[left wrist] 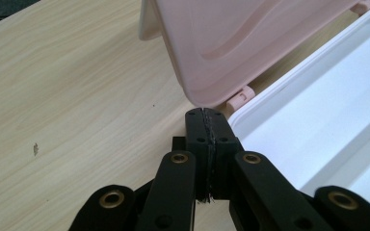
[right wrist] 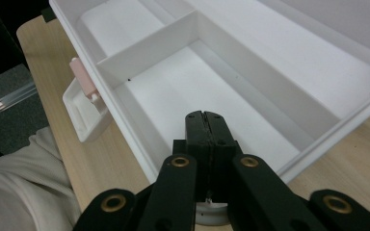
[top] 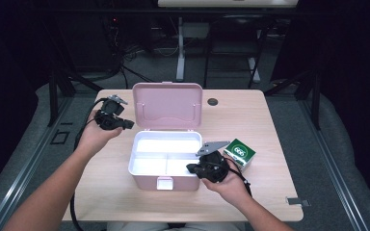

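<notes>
A pink box (top: 147, 174) stands open in the middle of the wooden table (top: 101, 192), its lid (top: 167, 105) raised at the back. Inside is a white tray (top: 147, 149) with a long rear compartment and two front ones, all bare. My left gripper (top: 129, 124) is shut and hovers just left of the box's back left corner; its tips (left wrist: 206, 115) sit near the lid hinge (left wrist: 241, 97). My right gripper (top: 191, 168) is shut too, with its tips (right wrist: 205, 118) over the tray's front right compartment (right wrist: 212, 96). Nothing is held.
A small green and white carton (top: 240, 153) lies right of the box, close behind my right hand. A round cable hole (top: 213, 102) is at the table's back. The box's front latch (right wrist: 84, 103) hangs over the front edge. Desk legs and cables stand beyond the table.
</notes>
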### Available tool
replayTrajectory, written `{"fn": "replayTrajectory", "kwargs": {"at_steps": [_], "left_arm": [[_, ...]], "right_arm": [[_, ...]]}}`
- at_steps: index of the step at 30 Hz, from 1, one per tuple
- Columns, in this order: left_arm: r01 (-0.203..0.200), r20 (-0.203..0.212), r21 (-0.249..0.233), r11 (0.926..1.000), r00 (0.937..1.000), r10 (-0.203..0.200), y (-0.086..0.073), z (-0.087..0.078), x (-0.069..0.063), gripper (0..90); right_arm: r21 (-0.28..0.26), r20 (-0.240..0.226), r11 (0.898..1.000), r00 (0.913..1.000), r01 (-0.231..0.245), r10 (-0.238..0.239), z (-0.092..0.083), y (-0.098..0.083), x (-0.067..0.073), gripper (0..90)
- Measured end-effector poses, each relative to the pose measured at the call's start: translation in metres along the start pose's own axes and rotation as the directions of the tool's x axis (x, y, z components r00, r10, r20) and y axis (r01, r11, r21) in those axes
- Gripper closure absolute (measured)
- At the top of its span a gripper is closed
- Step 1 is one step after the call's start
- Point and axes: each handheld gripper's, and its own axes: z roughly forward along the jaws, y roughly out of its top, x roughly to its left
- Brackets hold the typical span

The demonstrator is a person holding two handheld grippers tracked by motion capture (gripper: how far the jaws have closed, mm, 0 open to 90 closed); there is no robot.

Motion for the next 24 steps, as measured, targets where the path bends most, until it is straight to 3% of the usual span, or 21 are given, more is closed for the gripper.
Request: {"fn": "replayTrajectory", "kwargs": {"at_steps": [8,15,24], "left_arm": [[-0.004,0.001,0.030,0.9995,1.0000,0.004,-0.017,-0.009,0.005,87.8],[0.004,0.006,0.057,0.9984,1.0000,-0.004,-0.033,-0.007,0.011,86.0],[0.015,-0.005,0.060,0.9981,0.9999,-0.015,-0.038,-0.009,0.016,79.0]], "right_arm": [[0.004,0.030,1.000,0.9993,0.022,-0.022,0.001,0.000,0.003,90.0],[0.006,0.029,1.000,0.9993,0.024,-0.024,0.000,0.000,0.003,90.0],[-0.005,0.020,1.000,0.9998,0.005,-0.005,0.000,-0.001,0.001,90.0]]}}
